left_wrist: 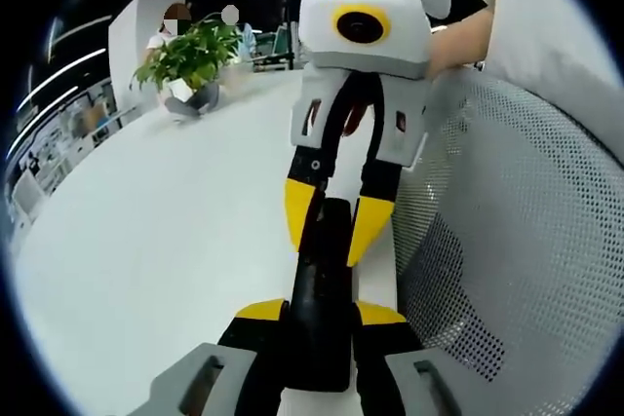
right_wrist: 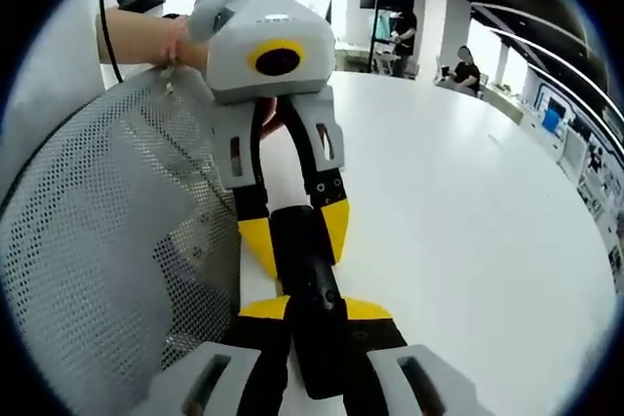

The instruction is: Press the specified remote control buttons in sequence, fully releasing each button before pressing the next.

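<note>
A long black remote (left_wrist: 322,275) lies lengthwise over the white table (left_wrist: 175,241), held at both ends. In the left gripper view, my left gripper (left_wrist: 322,312) rises from the bottom, its yellow-tipped jaws shut on the remote's near end. The right gripper (left_wrist: 333,223) faces it from above, clamped on the far end. In the right gripper view the same remote (right_wrist: 304,260) runs upward from my right gripper (right_wrist: 314,308), shut on it. The left gripper (right_wrist: 297,236) grips the other end. The buttons are too dark to make out.
A grey mesh chair back (left_wrist: 517,241) (right_wrist: 97,241) stands close beside the grippers. A potted green plant (left_wrist: 190,60) sits at the far side of the table. A person's hand (right_wrist: 146,36) holds the left gripper. People sit in the background (right_wrist: 466,67).
</note>
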Available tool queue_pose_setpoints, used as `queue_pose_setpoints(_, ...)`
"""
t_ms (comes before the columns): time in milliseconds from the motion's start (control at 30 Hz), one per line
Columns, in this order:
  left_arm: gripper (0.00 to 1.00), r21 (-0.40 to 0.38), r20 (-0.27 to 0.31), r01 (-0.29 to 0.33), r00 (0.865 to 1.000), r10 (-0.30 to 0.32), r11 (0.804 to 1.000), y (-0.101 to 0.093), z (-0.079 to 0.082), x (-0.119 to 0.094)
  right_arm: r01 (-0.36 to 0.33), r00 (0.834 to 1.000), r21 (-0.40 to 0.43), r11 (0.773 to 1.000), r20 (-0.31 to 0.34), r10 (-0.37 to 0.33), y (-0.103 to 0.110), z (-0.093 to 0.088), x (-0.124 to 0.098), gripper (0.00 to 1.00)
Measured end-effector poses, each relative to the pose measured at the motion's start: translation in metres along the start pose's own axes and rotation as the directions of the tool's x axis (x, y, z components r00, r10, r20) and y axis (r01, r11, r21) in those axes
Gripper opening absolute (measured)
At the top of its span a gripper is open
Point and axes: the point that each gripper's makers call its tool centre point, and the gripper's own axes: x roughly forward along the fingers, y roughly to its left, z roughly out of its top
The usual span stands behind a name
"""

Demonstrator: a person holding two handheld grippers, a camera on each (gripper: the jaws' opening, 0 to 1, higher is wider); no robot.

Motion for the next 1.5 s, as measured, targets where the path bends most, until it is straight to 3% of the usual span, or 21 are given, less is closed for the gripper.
queue_pose_setpoints(333, 0.25, 0.014, -0.015, -0.003, 1.0, 0.003, 1.0, 0.0, 0.0, 0.0, -0.061, 0.998, 0.003, 0.998, 0.016, 0.061, 0.003, 0.002, 0.005, 0.21)
queue_pose_setpoints(433, 0.25, 0.025, -0.013, 0.013, 1.0, -0.012, 1.0, 0.0, 0.0, 0.0, -0.101, 0.994, -0.081, 0.992, -0.047, 0.097, 0.007, -0.008, 0.008, 0.26)
queue_pose_setpoints(700, 0.25, 0.018, 0.005, 0.011, 1.0, -0.011, 1.0, 0.001, -0.001, 0.001, -0.076, 0.996, -0.098, 0.992, -0.051, 0.071, 0.002, -0.012, 0.008, 0.23)
queue_pose_setpoints(1000, 0.28, -0.089, -0.027, -0.102, 0.995, 0.1, 0.991, 0.007, -0.001, 0.002, -0.026, 0.998, -0.054, 0.998, -0.064, 0.022, 0.002, -0.012, 0.007, 0.21)
queue_pose_setpoints(1133, 0.3, -0.159, -0.083, -0.155, 0.986, 0.143, 0.975, 0.01, -0.007, -0.01, -0.013, 0.998, -0.036, 0.999, -0.061, 0.01, 0.003, -0.013, 0.007, 0.21)
queue_pose_setpoints(1233, 0.29, -0.186, -0.084, -0.19, 0.981, 0.177, 0.964, 0.012, -0.002, -0.027, -0.009, 0.998, -0.03, 1.0, -0.058, 0.007, 0.002, -0.012, 0.008, 0.21)
queue_pose_setpoints(1267, 0.29, -0.2, -0.069, -0.243, 0.97, 0.233, 0.949, 0.018, 0.003, -0.037, -0.008, 0.998, -0.028, 1.0, -0.057, 0.006, 0.002, -0.012, 0.008, 0.21)
queue_pose_setpoints(1300, 0.29, -0.205, -0.057, -0.257, 0.966, 0.25, 0.945, 0.02, 0.005, -0.04, -0.006, 0.999, -0.028, 1.0, -0.054, 0.004, 0.003, -0.012, 0.008, 0.21)
queue_pose_setpoints(1367, 0.31, -0.269, 0.004, -0.307, 0.947, 0.32, 0.913, 0.027, 0.017, -0.058, -0.002, 0.999, -0.023, 1.0, -0.05, 0.001, 0.003, -0.012, 0.008, 0.21)
queue_pose_setpoints(1500, 0.41, -0.378, 0.122, -0.38, 0.884, 0.452, 0.844, 0.035, 0.032, -0.093, -0.001, 0.999, -0.019, 1.0, -0.047, 0.0, 0.003, -0.011, 0.007, 0.21)
